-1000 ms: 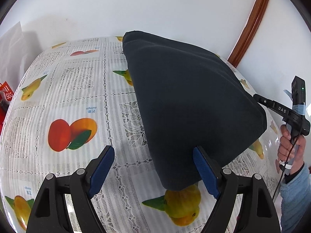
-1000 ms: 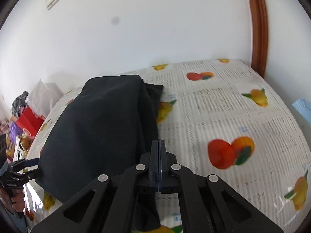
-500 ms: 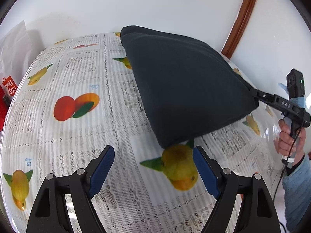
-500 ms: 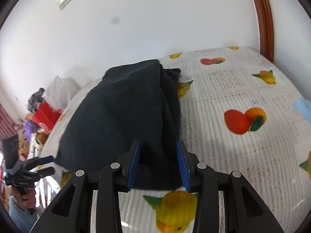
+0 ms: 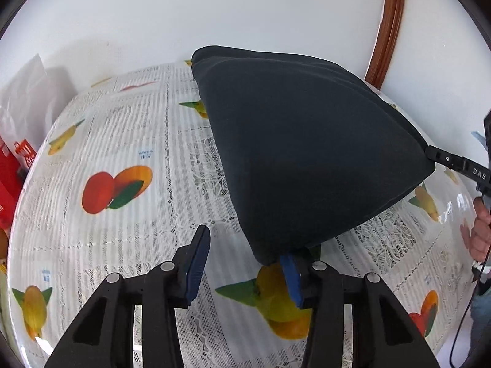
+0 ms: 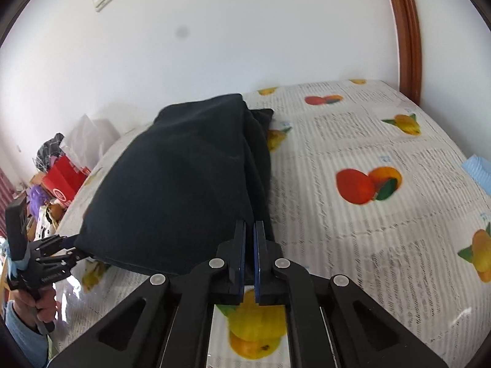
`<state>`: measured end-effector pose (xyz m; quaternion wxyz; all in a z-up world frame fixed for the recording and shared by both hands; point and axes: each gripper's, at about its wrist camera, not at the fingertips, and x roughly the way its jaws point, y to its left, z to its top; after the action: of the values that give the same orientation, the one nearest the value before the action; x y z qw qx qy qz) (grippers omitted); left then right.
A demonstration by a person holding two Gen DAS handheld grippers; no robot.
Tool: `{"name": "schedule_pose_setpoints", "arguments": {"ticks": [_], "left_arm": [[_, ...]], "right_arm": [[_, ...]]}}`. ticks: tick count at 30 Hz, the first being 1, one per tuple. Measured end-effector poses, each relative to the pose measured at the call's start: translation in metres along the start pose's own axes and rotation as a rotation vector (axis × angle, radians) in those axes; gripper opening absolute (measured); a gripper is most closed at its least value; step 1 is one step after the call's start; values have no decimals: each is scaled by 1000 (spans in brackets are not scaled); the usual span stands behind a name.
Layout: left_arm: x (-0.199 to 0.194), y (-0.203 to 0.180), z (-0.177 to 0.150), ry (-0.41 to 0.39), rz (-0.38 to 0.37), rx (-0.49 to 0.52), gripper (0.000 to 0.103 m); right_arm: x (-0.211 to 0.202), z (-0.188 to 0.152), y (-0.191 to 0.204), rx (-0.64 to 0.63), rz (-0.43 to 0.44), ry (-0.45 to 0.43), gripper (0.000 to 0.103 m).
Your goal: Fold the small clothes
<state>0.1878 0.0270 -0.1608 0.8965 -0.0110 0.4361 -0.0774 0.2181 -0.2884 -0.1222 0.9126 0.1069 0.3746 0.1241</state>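
A dark navy folded garment (image 5: 300, 153) lies on the fruit-print tablecloth (image 5: 129, 141), its near edge lifted. In the left wrist view my left gripper (image 5: 245, 263) is open, with its blue pads about a hand's width apart and the garment's near corner by the right pad. My right gripper (image 6: 249, 239) is shut on the garment's (image 6: 184, 184) other near corner; it also shows at the right edge of the left wrist view (image 5: 451, 162). The left gripper shows at the lower left of the right wrist view (image 6: 61, 245).
A white wall stands behind the table, with a brown door frame (image 5: 386, 30) at the right. Red and white bags (image 6: 64, 174) and clutter sit beyond the table's left end. A light blue cloth (image 6: 478, 168) lies at the table's right edge.
My right gripper has closed on the garment corner. My left gripper's jaws have narrowed and moved up to the other near corner. The garment's near edge is raised.
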Motion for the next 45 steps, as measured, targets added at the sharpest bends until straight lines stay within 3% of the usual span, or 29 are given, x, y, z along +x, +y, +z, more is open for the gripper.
{"name": "schedule_pose_setpoints", "arguments": {"ticks": [5, 7, 9, 11, 15, 20, 24, 30, 36, 40, 44, 45], "left_arm": [[0, -1, -1, 1, -6, -7, 43], [0, -1, -1, -1, -10, -14, 43], [1, -1, 0, -1, -12, -25, 43], [3, -1, 1, 0, -15, -33, 43], [7, 0, 2, 10, -13, -57, 41], [9, 3, 7, 22, -59, -103, 17], [11, 12, 10, 0, -6, -101, 14], [17, 34, 18, 21, -21, -154, 14], [3, 40, 6, 58, -36, -138, 25], [-24, 44, -1, 5, -69, -126, 45], [-43, 39, 15, -68, -95, -120, 53], [-42, 36, 23, -76, -88, -113, 53]], "right_arm": [[-29, -11, -6, 18, -68, -34, 7], [-35, -20, -9, 14, -75, 0, 12], [-36, -28, -13, 18, -91, 33, 24], [-32, -37, -15, 15, -101, 60, 27], [-14, -44, -8, 26, -85, 97, 28], [10, -35, 12, 29, -61, 70, 28], [27, -27, 20, 49, -87, 58, 20], [37, -23, 34, 41, -90, 51, 19], [26, -28, 35, -10, -147, 97, 19], [-17, -25, 28, -66, -103, 7, 20], [-27, 2, 31, -79, -50, -78, 39], [-22, 10, 31, -63, -39, -91, 39]]}}
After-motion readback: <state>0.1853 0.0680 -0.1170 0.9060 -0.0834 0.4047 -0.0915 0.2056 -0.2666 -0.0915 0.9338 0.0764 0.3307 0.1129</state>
